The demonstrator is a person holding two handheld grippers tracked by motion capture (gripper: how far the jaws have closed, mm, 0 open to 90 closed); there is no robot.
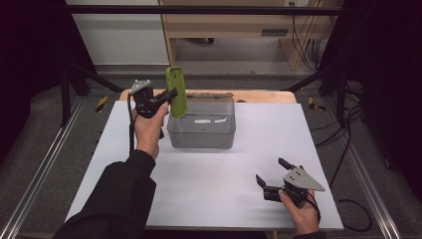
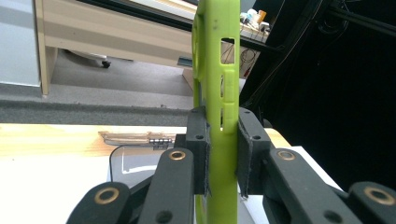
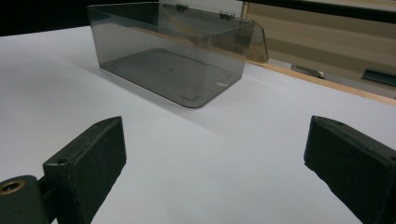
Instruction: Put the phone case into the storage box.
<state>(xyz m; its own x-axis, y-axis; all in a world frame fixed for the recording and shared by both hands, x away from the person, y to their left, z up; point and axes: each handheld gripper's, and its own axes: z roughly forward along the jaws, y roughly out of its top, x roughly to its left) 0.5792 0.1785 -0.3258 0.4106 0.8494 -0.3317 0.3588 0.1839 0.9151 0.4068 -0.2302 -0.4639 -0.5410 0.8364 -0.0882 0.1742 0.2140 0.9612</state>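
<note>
My left gripper (image 1: pixel 171 95) is shut on a lime-green phone case (image 1: pixel 176 91), held upright above the left end of a clear smoky plastic box (image 1: pixel 201 132). In the left gripper view the case (image 2: pixel 219 84) stands on edge, both black pads (image 2: pixel 200 149) pressed against its sides. The box's lid (image 1: pixel 209 94) hangs open at its far side. Nothing lies inside the box (image 3: pixel 173 70) in the right gripper view. My right gripper (image 1: pixel 271 174) rests low over the white table near its front right, its jaws wide open and bare. Its fingers (image 3: pixel 91 163) point toward the box.
The white tabletop (image 1: pixel 214 174) carries the box alone; a wooden strip (image 1: pixel 263 95) runs along its far edge. Black frame bars and metal rails flank the table. A wooden desk (image 1: pixel 234 25) and cables stand beyond it.
</note>
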